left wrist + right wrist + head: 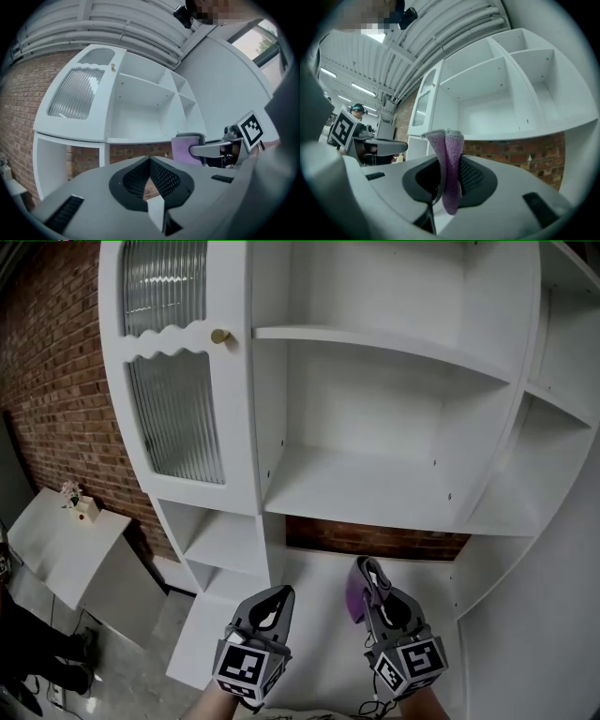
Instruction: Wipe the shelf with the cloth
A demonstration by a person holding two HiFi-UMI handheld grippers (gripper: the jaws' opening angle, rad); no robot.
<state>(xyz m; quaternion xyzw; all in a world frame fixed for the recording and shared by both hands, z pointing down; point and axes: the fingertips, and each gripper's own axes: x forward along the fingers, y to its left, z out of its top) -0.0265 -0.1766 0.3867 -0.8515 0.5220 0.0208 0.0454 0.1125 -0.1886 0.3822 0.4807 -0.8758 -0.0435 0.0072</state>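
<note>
The white shelf unit (375, 486) fills the head view, with open compartments and bare boards; it also shows as the shelf unit (140, 124) and shelf unit (501, 110) in both gripper views. A purple cloth (353, 600) hangs folded from my right gripper (367, 570), which is shut on it, low in front of the bottom opening. In the right gripper view the cloth (449, 164) stands up between the jaws of the right gripper (450, 157). My left gripper (280, 593) is beside it on the left, shut with nothing in it. From the left gripper (150, 160) I see the cloth (183, 149) to the right.
A fluted glass door (176, 418) with a brass knob (220, 336) closes the unit's left side. Red brick wall (47, 381) runs behind and shows under the middle board. A low white table (66, 540) with small items stands at the left. A person (358, 108) is far behind.
</note>
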